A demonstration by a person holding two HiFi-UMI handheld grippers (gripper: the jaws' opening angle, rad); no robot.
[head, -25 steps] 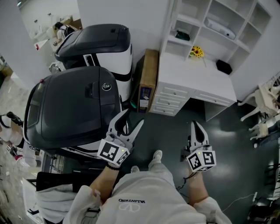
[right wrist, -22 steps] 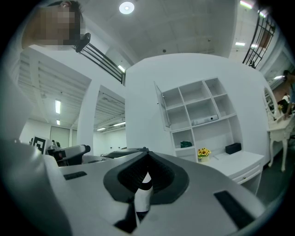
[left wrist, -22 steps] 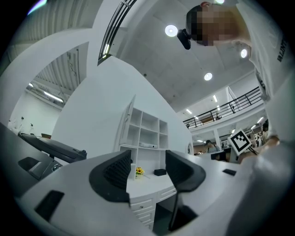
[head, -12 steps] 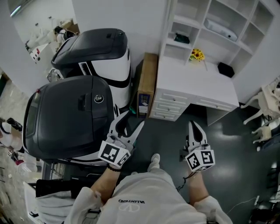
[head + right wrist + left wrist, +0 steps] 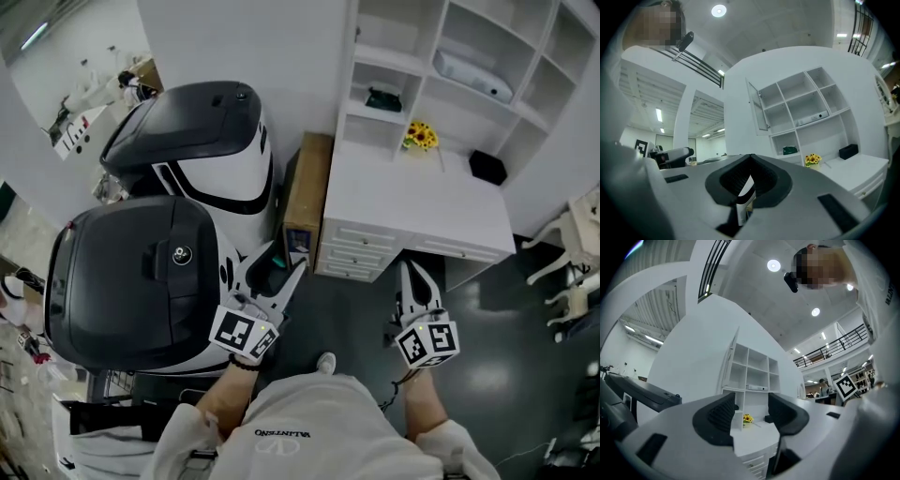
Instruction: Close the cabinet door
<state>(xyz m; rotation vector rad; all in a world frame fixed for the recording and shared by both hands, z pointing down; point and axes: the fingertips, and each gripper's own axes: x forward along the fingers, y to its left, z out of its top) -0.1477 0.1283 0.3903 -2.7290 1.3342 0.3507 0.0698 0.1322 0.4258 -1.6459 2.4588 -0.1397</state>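
Hovering low: left gripper (image 5: 278, 267) fingers apart, right gripper (image 5: 413, 274) fingers closed, empty; open cabinet door (image 5: 758, 105) upright, well ahead, above both.

Two grippers: the left gripper (image 5: 286, 255) at seven o'clock and the right gripper (image 5: 412, 268) at five. Two black-topped white machines: the far machine (image 5: 202, 122) at eleven and the near machine (image 5: 131, 272) at nine. One cardboard box (image 5: 305, 183) at twelve. One white desk (image 5: 412, 202) at one o'clock, bearing one bunch of yellow flowers (image 5: 421, 137) and one black box (image 5: 487, 167). One cabinet door (image 5: 757, 110).
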